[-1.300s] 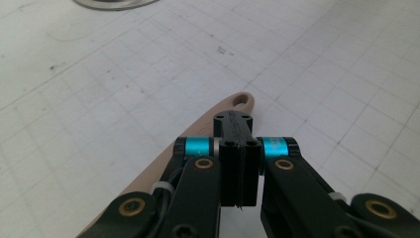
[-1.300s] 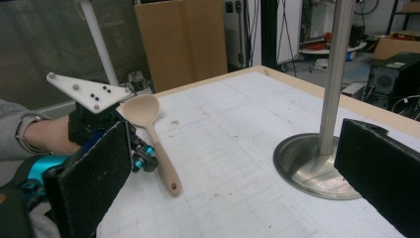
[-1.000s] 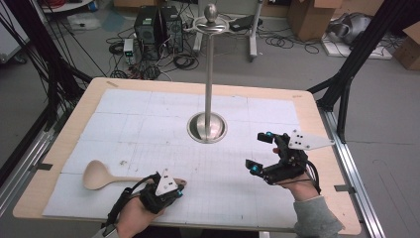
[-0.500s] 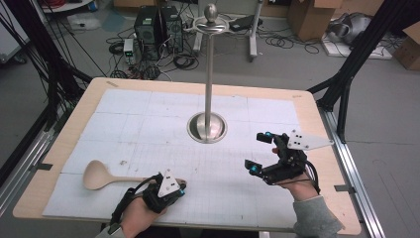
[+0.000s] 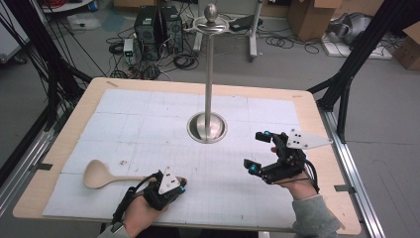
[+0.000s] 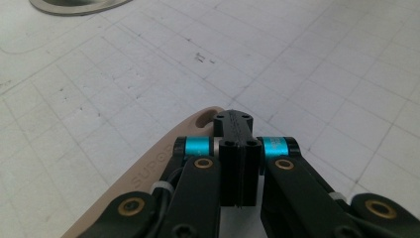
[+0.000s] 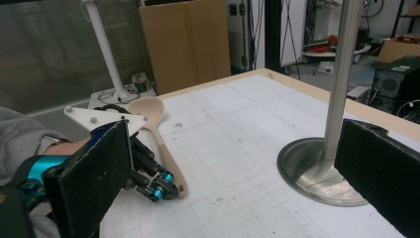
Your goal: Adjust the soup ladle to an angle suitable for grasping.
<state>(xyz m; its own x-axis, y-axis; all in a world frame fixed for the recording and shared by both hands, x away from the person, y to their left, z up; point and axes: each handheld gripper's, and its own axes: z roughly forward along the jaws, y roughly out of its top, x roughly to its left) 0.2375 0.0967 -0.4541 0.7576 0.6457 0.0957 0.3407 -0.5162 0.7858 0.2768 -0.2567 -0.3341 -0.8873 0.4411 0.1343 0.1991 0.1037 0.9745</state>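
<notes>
A pale wooden spoon (image 5: 99,174) lies flat near the table's front left, its bowl to the left and its handle pointing right. My left gripper (image 5: 181,185) rests at the handle's end with its jaws pressed together; in the left gripper view the handle (image 6: 148,171) runs under the gripper (image 6: 236,124), not between the pads. The right gripper view shows the spoon (image 7: 151,111) and the left gripper (image 7: 161,188) across the table. My right gripper (image 5: 256,151) hovers at the front right, jaws wide apart and empty (image 7: 237,178).
A tall metal pole on a round steel base (image 5: 208,128) stands mid-table, close to the right gripper's far pad (image 7: 376,168). A white gridded mat (image 5: 148,114) covers the wooden table. Computers, cables and boxes sit on the floor beyond.
</notes>
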